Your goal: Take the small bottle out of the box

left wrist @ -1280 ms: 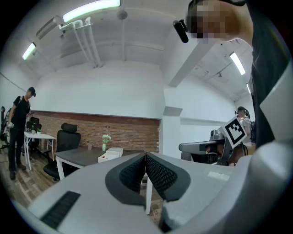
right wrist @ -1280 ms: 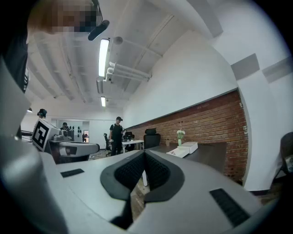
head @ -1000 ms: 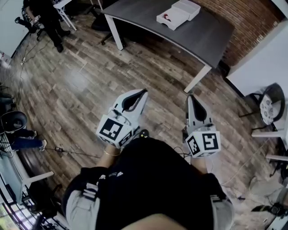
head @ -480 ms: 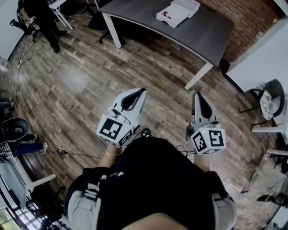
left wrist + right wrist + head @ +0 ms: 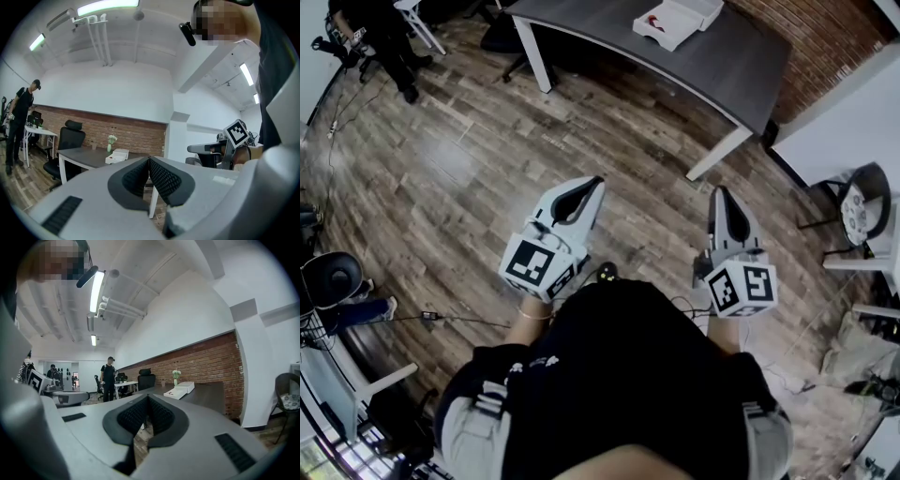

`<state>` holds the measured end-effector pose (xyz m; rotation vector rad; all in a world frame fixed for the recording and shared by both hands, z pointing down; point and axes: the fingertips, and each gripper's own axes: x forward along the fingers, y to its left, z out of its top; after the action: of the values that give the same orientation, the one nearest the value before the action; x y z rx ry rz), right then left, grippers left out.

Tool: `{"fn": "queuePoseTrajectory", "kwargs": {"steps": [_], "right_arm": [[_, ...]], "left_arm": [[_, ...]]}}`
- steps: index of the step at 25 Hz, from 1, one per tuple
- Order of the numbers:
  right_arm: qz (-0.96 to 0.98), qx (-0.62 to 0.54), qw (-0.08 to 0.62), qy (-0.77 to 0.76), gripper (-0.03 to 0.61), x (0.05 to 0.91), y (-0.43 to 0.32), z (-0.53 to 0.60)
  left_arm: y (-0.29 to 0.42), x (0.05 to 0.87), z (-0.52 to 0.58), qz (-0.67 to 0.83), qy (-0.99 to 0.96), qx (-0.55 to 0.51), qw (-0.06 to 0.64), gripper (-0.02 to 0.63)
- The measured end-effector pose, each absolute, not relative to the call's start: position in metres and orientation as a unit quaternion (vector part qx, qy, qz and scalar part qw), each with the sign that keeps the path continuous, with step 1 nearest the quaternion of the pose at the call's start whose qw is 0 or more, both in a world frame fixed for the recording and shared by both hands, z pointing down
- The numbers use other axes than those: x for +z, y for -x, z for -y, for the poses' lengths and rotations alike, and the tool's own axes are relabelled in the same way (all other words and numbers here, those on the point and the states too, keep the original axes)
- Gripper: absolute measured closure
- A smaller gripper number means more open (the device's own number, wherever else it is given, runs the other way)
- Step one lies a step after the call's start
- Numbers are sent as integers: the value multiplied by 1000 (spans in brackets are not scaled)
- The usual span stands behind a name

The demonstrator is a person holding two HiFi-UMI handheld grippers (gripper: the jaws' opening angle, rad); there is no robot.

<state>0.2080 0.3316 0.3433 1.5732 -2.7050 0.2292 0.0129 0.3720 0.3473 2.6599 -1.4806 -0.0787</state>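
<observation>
Since a second ago, surface and box have slid toward the top edge of the head view, and the right gripper has drifted slightly toward 3 o'clock. The left one has hardly shifted.

- left gripper: jaws closed, ribbed pads meeting at the tips, nothing between them. Held at waist height, nose toward 1 o'clock.
- right gripper: likewise closed and empty, nose toward 12 o'clock.
- Below both: bare wooden floor. Neither tool is near anything to grasp.
- surface: dark top on white legs, well apart from me at 12 to 1 o'clock.
- box: white, open, lying on the surface in two parts side by side.
- red shape: lies in the nearer tray. I take this for the small bottle, but it is too small to confirm.
- person: stands at 11 o'clock, clear of my path.

Handling, my guess only:
- A bottle that size should be light and rigid, with smooth sides that could slip or roll.
- It may be fragile if it is glass.
- I would open one gripper only slightly and close the pads across the body at mid-length, not on the cap.
- The box looks light too and may lift with the bottle, so the other gripper should pin its rim.
</observation>
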Motion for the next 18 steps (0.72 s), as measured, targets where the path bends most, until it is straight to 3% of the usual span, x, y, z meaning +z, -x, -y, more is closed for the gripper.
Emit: {"fn": "queuePoseTrajectory", "kwargs": {"steps": [18], "right_arm": [[842, 92, 17, -532, 578, 360, -213, -322]], "left_arm": [[-9, 371, -354, 462, -883, -10, 79, 611]]}}
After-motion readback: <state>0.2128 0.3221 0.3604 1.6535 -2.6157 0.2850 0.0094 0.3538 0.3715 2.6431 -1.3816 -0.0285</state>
